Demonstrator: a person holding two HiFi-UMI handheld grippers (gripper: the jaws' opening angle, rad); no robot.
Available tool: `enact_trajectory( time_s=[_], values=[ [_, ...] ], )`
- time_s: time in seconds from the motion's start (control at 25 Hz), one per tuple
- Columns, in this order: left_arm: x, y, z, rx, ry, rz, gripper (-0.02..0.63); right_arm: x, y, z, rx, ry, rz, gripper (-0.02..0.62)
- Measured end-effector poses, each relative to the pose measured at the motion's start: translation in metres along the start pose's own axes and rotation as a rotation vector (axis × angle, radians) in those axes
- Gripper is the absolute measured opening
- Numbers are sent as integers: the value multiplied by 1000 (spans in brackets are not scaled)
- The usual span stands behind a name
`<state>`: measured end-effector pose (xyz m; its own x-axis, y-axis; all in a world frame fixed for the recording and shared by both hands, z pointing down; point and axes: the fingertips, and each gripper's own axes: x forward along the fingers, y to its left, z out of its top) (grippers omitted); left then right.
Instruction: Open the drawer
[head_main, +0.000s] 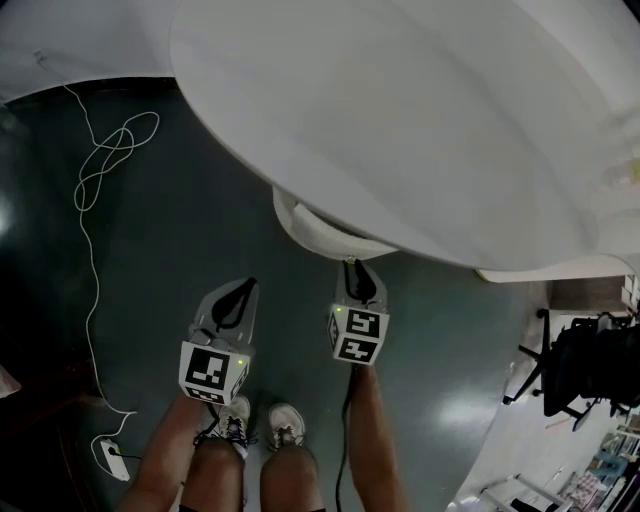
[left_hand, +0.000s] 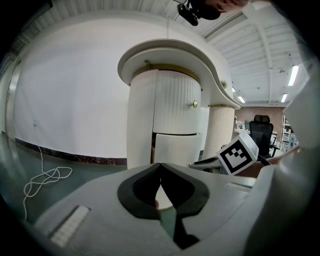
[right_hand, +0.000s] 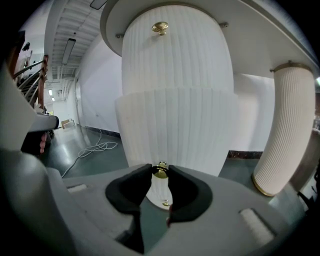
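Gripping the small round brass knob (right_hand: 160, 172) of the white ribbed drawer front (right_hand: 175, 125), the right gripper (right_hand: 159, 169) has its jaws clenched on it from both sides. This drawer sits in the middle of the rounded pedestal under the white curved counter (head_main: 420, 120), and it seems to stand slightly proud of the section above, though the wide-angle lens makes that uncertain. The left gripper (left_hand: 160, 166) hangs beside it, near but apart from the pedestal, with jaws closed on nothing.

The main risk is probably slip. The knob is small, smooth and rounded, and only the tips of the jaws hold it, so a pull angled off the drawer's travel or a sudden tug could pop it free. With the front curved, a sideways pull might also bind the drawer. The loose white cable (head_main: 95, 180) on the dark floor lies to the person's left and could catch a foot when stepping back.

No brand, label or readable writing shows. The only print is the black-and-white square markers on the gripper cubes (head_main: 357, 335).
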<state>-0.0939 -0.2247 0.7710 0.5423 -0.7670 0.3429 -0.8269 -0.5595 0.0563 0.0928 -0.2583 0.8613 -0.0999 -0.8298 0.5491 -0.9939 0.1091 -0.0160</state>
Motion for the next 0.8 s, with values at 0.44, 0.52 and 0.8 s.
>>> enact_trajectory(
  time_s=[0.44,0.52,0.8],
  values=[
    [-24,-8,-1,-20,27,12,9,-25,8,-15,-1,29,5,109],
    [-27,-9,-1,-26,29,15,9,-30,9,-18,2,40,5,109],
    [-44,-13,-6,-39,64,9,9,-47,16,-30,13,68,7,109]
  ],
)
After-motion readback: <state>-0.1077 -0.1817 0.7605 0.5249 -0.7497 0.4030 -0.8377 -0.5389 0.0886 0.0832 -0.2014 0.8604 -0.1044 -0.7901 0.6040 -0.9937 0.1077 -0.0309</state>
